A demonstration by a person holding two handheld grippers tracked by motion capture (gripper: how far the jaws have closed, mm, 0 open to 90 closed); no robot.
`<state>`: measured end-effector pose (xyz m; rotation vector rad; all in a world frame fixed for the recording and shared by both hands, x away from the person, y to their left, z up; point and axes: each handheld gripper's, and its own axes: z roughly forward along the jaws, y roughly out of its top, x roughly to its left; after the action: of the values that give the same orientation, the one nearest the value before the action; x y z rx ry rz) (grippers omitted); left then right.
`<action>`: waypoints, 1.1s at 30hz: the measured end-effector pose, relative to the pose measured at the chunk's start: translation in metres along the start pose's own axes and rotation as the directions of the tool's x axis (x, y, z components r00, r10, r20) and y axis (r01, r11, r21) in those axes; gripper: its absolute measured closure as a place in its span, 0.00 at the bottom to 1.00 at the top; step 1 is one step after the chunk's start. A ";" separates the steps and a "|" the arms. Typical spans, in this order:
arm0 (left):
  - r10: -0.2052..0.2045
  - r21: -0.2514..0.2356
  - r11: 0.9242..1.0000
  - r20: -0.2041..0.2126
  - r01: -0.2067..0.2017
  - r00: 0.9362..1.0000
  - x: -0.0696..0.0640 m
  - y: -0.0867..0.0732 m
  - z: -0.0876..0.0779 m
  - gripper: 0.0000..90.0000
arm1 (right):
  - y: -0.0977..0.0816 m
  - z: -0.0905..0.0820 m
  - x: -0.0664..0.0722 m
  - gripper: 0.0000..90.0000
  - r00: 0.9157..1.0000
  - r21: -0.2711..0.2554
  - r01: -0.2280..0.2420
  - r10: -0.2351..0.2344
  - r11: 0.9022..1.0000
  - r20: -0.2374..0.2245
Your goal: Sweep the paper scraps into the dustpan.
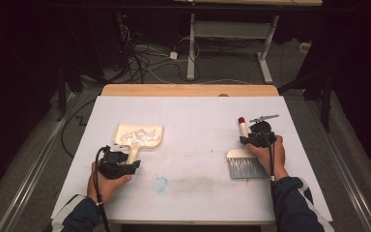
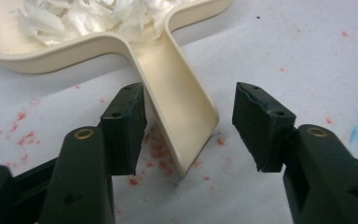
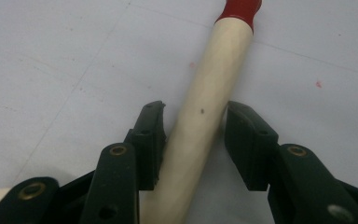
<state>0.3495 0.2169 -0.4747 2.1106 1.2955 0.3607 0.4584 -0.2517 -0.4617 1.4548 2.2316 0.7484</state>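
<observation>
**One dustpan, one brush, two grippers on a white table**

In the high view, a single white table (image 1: pixel 193 116) carries one cream dustpan (image 1: pixel 138 136) on its left half and one brush (image 1: pixel 243 159) on its right half, well apart from each other. The pan holds a heap of white scraps (image 1: pixel 137 133), and its handle points toward the near edge. The left gripper (image 1: pixel 125 162) sits at the near end of that handle, held by the person's left hand (image 1: pixel 107 183). The brush lies with its grey bristles toward the near edge and its pale handle with a red tip pointing away. The right gripper (image 1: pixel 251 140) sits over the handle, held by the right hand (image 1: pixel 269 155). One faint blue smudge (image 1: pixel 160 183) marks the table between the two arms, near the front. From here the jaw gaps are too small to judge.

The left gripper view brings in what the high view cannot: the left gripper (image 2: pixel 189 123) has its jaws spread wide, with the dustpan handle (image 2: pixel 179 98) between them, just beside the left jaw and clear of the right one. Red specks (image 2: pixel 158 154) dot the table under the handle, and the scraps (image 2: pixel 93 16) fill the pan.

In the right gripper view, the right gripper (image 3: pixel 196 137) has its jaws narrowed around the round brush handle (image 3: pixel 205 112). The left pad touches it; whether the right pad touches I cannot tell. The red tip (image 3: pixel 240 9) lies at the far end.
</observation>
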 end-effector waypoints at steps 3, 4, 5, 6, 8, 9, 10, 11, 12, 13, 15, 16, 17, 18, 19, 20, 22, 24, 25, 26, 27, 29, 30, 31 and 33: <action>0.008 -0.009 1.000 -0.007 -0.009 1.000 -0.001 0.000 -0.002 0.45 | 0.000 0.000 0.001 0.66 1.000 -0.003 0.006 -0.006 1.000 0.010; 0.010 -0.009 1.000 -0.009 -0.010 1.000 0.000 0.000 -0.003 0.44 | 0.000 0.000 0.001 0.66 1.000 -0.004 0.007 -0.007 1.000 0.009; 0.012 -0.008 1.000 -0.018 -0.012 1.000 0.000 0.000 -0.003 0.43 | 0.000 0.001 0.001 0.66 1.000 -0.005 0.005 -0.005 1.000 0.007; 0.015 -0.007 1.000 -0.022 -0.015 1.000 0.001 0.000 -0.003 0.42 | -0.001 0.001 0.000 0.66 1.000 -0.007 0.000 0.000 1.000 0.004; 0.043 -0.009 0.999 -0.041 -0.043 0.998 0.001 0.000 -0.005 0.41 | -0.001 0.001 0.000 0.66 1.000 -0.012 -0.003 0.003 1.000 0.003; 0.060 -0.016 0.998 -0.053 -0.061 0.997 0.001 -0.001 -0.006 0.39 | -0.001 0.001 0.001 0.65 1.000 -0.012 -0.003 0.003 1.000 0.004; 0.076 -0.021 0.997 -0.064 -0.077 0.995 0.001 -0.001 -0.007 0.39 | -0.001 0.001 0.000 0.65 1.000 -0.013 -0.004 0.004 1.000 0.004; 0.095 -0.027 0.995 -0.082 -0.097 0.992 0.001 -0.002 -0.008 0.37 | -0.001 0.001 0.000 0.66 1.000 -0.013 -0.004 0.004 1.000 0.004; 0.107 -0.029 0.994 -0.085 -0.110 0.991 0.001 -0.002 -0.010 0.37 | -0.001 0.000 0.000 0.66 1.000 -0.015 -0.004 0.004 1.000 0.001; 0.117 -0.034 0.992 -0.087 -0.120 0.989 0.000 -0.003 -0.011 0.37 | -0.002 0.000 -0.001 0.66 1.000 -0.021 -0.007 0.007 1.000 -0.004; 0.141 -0.036 0.989 -0.097 -0.145 0.985 -0.001 -0.004 -0.012 0.36 | -0.002 0.000 -0.003 0.65 1.000 -0.027 -0.023 0.022 0.999 -0.013; 0.153 -0.040 0.987 -0.099 -0.157 0.983 -0.001 -0.005 -0.013 0.35 | -0.003 -0.001 -0.004 0.65 0.999 -0.029 -0.028 0.027 0.999 -0.017; 0.164 -0.046 0.984 -0.097 -0.169 0.982 -0.001 -0.006 -0.015 0.34 | -0.003 -0.001 -0.005 0.65 0.999 -0.036 -0.035 0.034 0.999 -0.019; 0.171 -0.051 0.983 -0.093 -0.176 0.981 -0.001 -0.007 -0.015 0.34 | -0.004 -0.002 -0.006 0.65 0.999 -0.050 -0.043 0.041 0.998 -0.027; 0.174 -0.054 0.982 -0.091 -0.179 0.981 -0.001 -0.007 -0.016 0.33 | -0.004 -0.004 -0.007 0.64 0.999 -0.058 -0.044 0.042 0.997 -0.027; 0.180 -0.056 0.981 -0.088 -0.185 0.980 -0.001 -0.008 -0.017 0.33 | -0.003 -0.005 -0.008 0.64 0.999 -0.067 -0.045 0.043 0.997 -0.025; 0.179 -0.066 0.980 -0.085 -0.185 0.980 -0.001 -0.009 -0.019 0.31 | -0.003 -0.009 -0.010 0.63 0.999 -0.101 -0.041 0.037 0.994 -0.039; 0.182 -0.086 0.978 -0.079 -0.189 0.980 -0.002 -0.010 -0.021 0.31 | -0.002 -0.013 -0.010 0.62 0.999 -0.131 -0.034 0.029 0.991 -0.036; 0.187 -0.090 0.977 -0.078 -0.194 0.979 -0.002 -0.010 -0.022 0.31 | -0.002 -0.015 -0.010 0.61 0.999 -0.149 -0.031 0.025 0.988 -0.046; 0.192 -0.095 0.975 -0.078 -0.199 0.978 -0.003 -0.010 -0.023 0.30 | -0.001 -0.017 -0.010 0.61 0.998 -0.164 -0.022 0.014 0.986 -0.055; 0.197 -0.100 0.974 -0.076 -0.204 0.978 -0.005 -0.010 -0.024 0.30 | -0.001 -0.019 -0.009 0.60 0.999 -0.176 -0.018 0.008 0.984 -0.054; 0.207 -0.108 0.971 -0.070 -0.214 0.976 -0.008 -0.010 -0.025 0.29 | 0.000 -0.023 -0.008 0.58 0.999 -0.204 -0.003 -0.008 0.979 -0.053; 0.214 -0.109 0.969 -0.070 -0.220 0.974 -0.010 -0.010 -0.025 0.29 | 0.001 -0.025 -0.007 0.58 0.998 -0.220 0.003 -0.017 0.976 -0.059; 0.221 -0.109 0.968 -0.068 -0.227 0.973 -0.012 -0.010 -0.026 0.28 | 0.001 -0.027 -0.006 0.57 0.998 -0.230 0.013 -0.026 0.973 -0.055; 0.229 -0.118 0.965 -0.060 -0.235 0.972 -0.015 -0.010 -0.027 0.27 | 0.002 -0.030 -0.004 0.54 0.997 -0.257 0.027 -0.043 0.966 -0.058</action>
<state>0.3214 0.2172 -0.4594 2.1623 1.0237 0.5781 0.4442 -0.2614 -0.4367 1.2799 2.1058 1.0413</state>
